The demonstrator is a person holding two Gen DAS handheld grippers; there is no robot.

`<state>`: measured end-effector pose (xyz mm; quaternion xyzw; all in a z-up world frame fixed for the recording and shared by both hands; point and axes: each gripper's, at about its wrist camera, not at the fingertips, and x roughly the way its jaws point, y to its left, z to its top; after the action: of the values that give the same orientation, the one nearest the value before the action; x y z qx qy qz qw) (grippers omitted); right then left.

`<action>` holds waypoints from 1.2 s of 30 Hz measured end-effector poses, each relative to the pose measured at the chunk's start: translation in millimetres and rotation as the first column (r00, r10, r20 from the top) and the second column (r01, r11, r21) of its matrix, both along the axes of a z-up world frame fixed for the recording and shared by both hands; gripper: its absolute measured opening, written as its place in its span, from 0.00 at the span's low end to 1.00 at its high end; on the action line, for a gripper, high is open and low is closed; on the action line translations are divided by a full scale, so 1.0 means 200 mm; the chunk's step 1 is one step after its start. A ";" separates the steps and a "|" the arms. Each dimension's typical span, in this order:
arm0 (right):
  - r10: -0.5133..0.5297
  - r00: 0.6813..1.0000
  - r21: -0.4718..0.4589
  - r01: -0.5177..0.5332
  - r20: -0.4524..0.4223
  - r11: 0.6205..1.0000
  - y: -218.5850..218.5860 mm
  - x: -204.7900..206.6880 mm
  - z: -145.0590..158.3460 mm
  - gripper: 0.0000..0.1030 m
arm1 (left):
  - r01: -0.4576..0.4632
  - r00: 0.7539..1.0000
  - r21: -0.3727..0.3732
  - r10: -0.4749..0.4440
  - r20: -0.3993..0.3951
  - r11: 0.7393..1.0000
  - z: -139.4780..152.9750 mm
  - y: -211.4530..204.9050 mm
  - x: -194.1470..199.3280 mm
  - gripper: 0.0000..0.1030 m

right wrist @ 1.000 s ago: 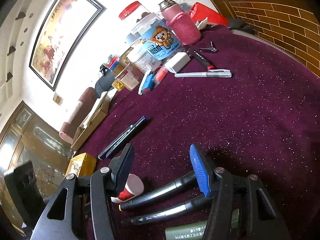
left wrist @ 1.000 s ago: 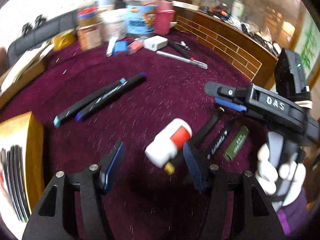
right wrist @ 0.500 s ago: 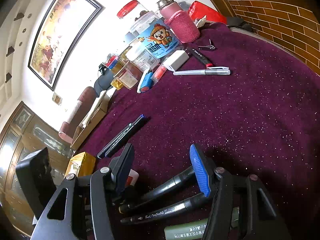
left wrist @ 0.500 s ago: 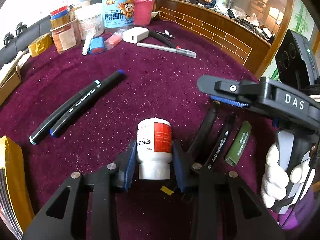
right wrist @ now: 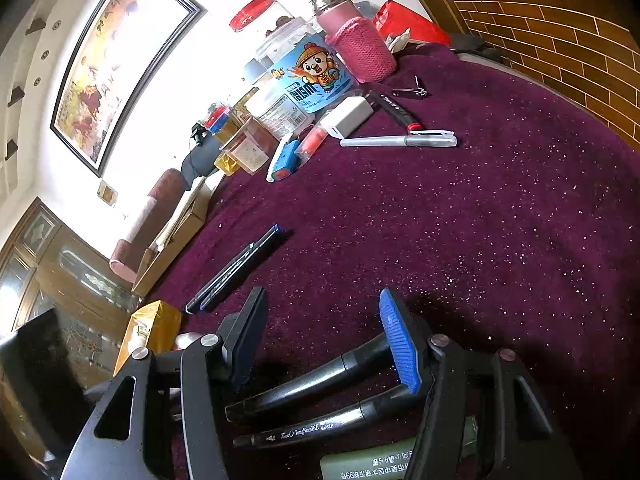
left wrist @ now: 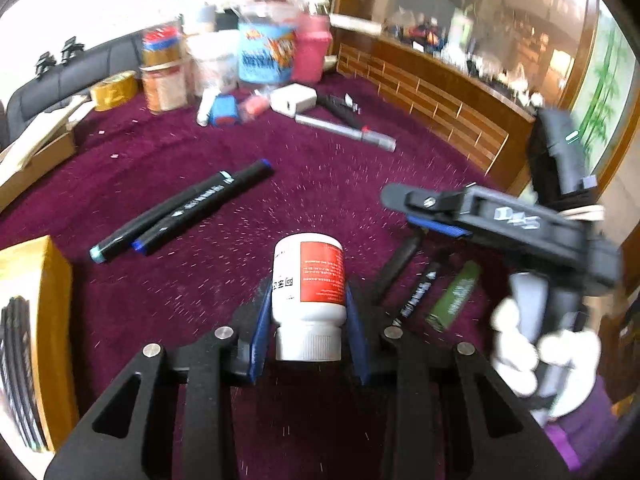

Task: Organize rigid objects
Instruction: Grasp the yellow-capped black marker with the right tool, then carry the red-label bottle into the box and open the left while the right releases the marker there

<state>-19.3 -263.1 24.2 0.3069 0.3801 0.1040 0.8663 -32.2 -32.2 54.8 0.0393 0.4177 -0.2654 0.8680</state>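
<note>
My left gripper [left wrist: 307, 286] is shut on a white bottle [left wrist: 308, 276] with a red label, cap end toward the camera, held just above the purple cloth [left wrist: 320, 184]. Right of it lie two black markers [left wrist: 400, 260] and a green tube [left wrist: 456, 296]. My right gripper [right wrist: 322, 296], gripped by a white-gloved hand [left wrist: 520, 344], hovers open over those markers [right wrist: 320, 376] with the green tube [right wrist: 372, 464] at the bottom edge; its pads press on nothing. Another pair of black markers [left wrist: 180, 208] lies side by side to the left.
Jars and a pink flask [right wrist: 356, 44] crowd the back of the cloth, with a white charger block [right wrist: 348, 116], a silver pen [right wrist: 400, 140] and nail clippers [right wrist: 412, 90] in front. A yellow box [left wrist: 36, 320] stands at the left, with a cardboard box [left wrist: 36, 152] behind it. A wooden rail [left wrist: 440, 100] borders the right.
My left gripper closed on the white bottle, which had lain tilted on the cloth, and has raised it slightly. The right gripper has stayed put.
</note>
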 end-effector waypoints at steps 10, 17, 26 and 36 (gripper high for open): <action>-0.024 1.000 0.013 0.025 -0.012 1.000 -0.03 -0.06 0.04 0.51 | -0.147 0.989 -0.153 0.150 0.009 0.977 0.19 0.40 -0.19 0.31; 0.024 0.990 -0.099 -0.038 -0.141 0.994 0.09 -0.05 0.04 0.51 | -0.182 0.983 -0.193 0.185 -0.001 0.964 0.16 0.56 -0.23 0.31; 0.075 0.970 -0.310 -0.146 -0.229 0.939 0.46 0.14 0.01 0.51 | -0.254 0.965 -0.195 0.262 0.014 0.947 0.16 0.74 -0.30 0.31; -0.011 0.980 -0.458 -0.082 -0.197 0.885 0.60 0.01 0.01 0.13 | -0.333 0.941 -0.225 0.338 -0.015 0.916 0.12 0.96 -0.32 0.31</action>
<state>-17.5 -143.7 27.0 0.0928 0.4820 -0.0044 0.8713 -97.2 159.4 78.7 -0.1280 0.3752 -0.1576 0.9044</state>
